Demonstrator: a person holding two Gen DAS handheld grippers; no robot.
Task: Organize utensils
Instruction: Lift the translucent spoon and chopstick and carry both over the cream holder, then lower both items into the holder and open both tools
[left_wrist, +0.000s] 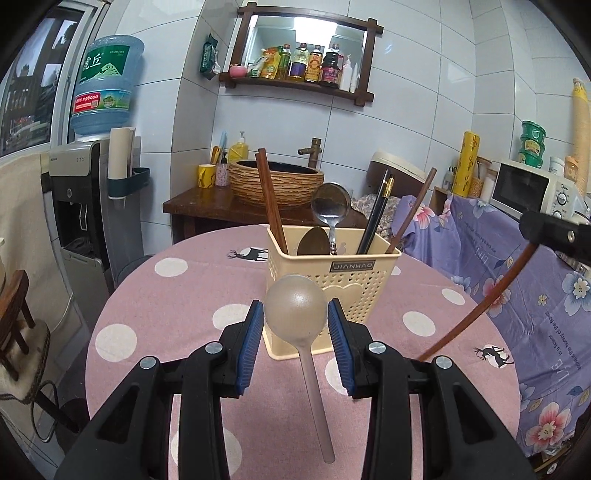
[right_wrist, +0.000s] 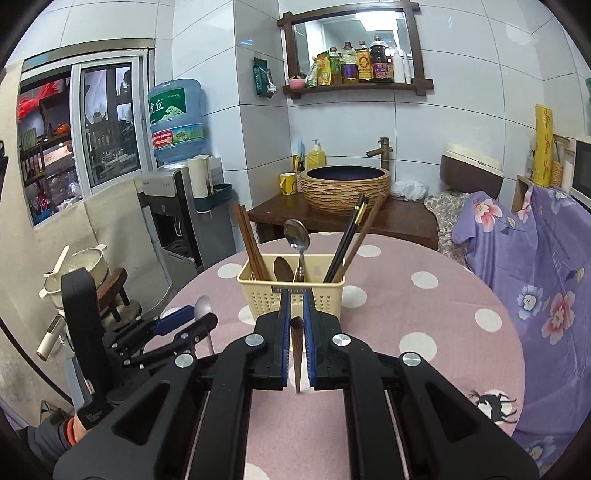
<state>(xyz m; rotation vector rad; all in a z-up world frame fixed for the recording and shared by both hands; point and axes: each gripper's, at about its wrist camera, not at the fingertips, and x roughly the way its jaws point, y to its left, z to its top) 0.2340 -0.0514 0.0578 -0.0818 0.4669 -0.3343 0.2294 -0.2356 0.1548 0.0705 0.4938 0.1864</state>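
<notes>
A cream utensil basket (left_wrist: 351, 284) stands on the pink dotted table (left_wrist: 177, 306); it holds brown chopsticks (left_wrist: 271, 206), a metal spoon (left_wrist: 330, 206), a dark spoon, black chopsticks and one more brown chopstick. A translucent plastic spoon (left_wrist: 299, 314) lies on the table in front of the basket, its bowl between the pads of my left gripper (left_wrist: 295, 314), which is open around it. My right gripper (right_wrist: 294, 321) is shut on a brown chopstick (right_wrist: 297, 354), in front of the basket (right_wrist: 291, 291). That chopstick shows in the left wrist view (left_wrist: 480, 306) as a long brown stick slanting from the right gripper down toward the table.
A woven basin (left_wrist: 277, 181) with a tap sits on a dark wooden stand behind the table. A water dispenser (left_wrist: 85, 206) stands at the left. A counter under purple floral cloth (left_wrist: 517, 288) with a microwave (left_wrist: 532, 188) is at the right.
</notes>
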